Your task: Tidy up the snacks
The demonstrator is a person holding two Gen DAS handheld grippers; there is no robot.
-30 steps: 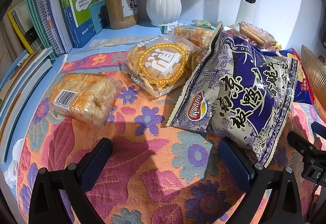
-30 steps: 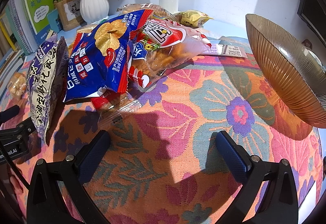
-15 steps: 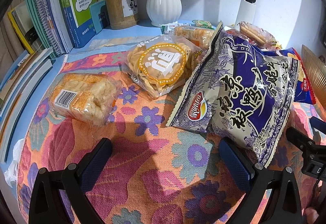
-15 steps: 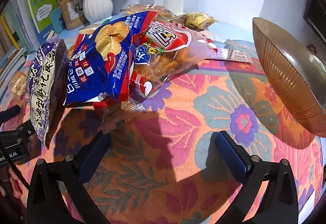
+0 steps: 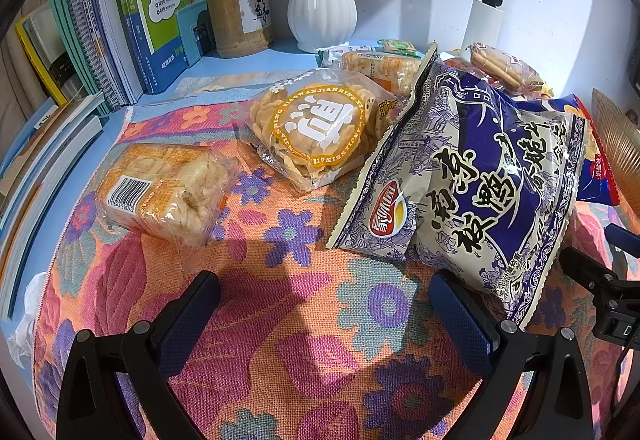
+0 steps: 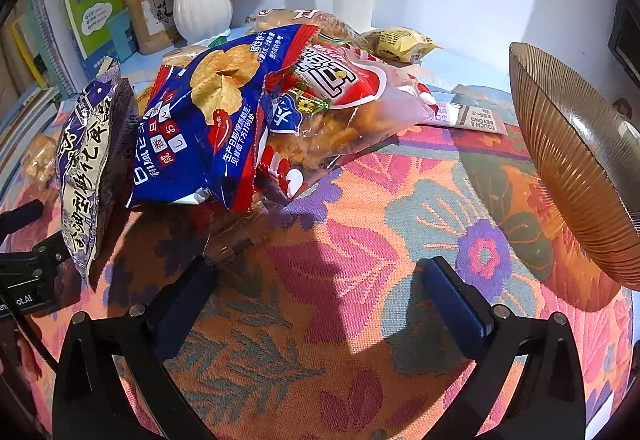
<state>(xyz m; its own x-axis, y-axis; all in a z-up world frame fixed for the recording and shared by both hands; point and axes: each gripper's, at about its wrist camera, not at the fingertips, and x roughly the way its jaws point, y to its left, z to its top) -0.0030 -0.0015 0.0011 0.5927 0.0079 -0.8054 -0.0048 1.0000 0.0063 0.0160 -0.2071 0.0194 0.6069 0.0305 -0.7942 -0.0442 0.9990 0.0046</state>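
Both tools spread and empty, left tool (image 5: 324, 304) and right tool (image 6: 316, 288) low over the desk's front edge; snack bags (image 6: 224, 108) heaped mid-desk look light, puffy, slippery, crushable, best pinched by a crimped seam.

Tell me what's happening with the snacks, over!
Left gripper open, empty. Right gripper open, empty, facing the blue chip bag. Snacks piled on the floral cloth; amber bowl empty. Nothing blocking.
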